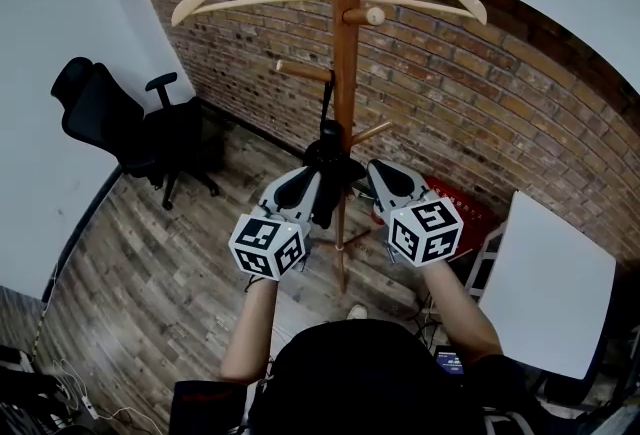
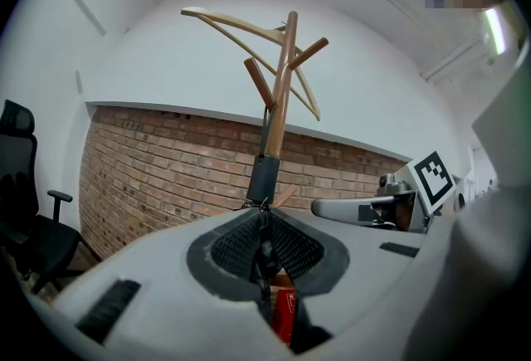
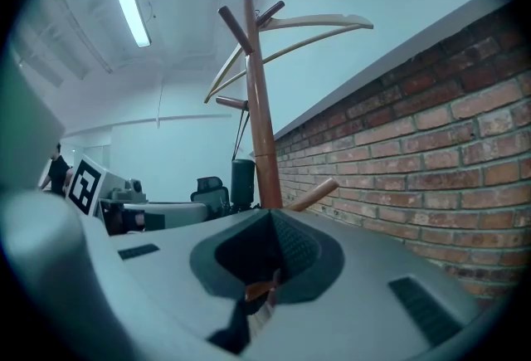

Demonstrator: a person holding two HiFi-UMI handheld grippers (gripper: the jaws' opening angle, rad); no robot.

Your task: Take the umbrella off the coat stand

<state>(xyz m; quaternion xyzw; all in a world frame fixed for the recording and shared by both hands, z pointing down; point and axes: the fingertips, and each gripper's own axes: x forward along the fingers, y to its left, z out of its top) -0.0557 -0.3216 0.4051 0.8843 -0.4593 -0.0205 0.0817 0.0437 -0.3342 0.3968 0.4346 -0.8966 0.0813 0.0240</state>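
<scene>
While the black folded umbrella (image 1: 327,151) hangs on the coat stand (image 1: 346,63), left gripper (image 1: 318,183) pinches it, right gripper (image 1: 373,171) clenched empty.

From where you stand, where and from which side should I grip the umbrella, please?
Grip the umbrella by its folded body, from the left: it hangs upright by its strap from a peg, with the coat stand's pole close on its right.

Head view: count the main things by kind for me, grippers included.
coat stand: 1
umbrella: 1
office chair: 1
red box: 1
white table: 1
grippers: 2 (left gripper, right gripper)
Total: 7
</scene>
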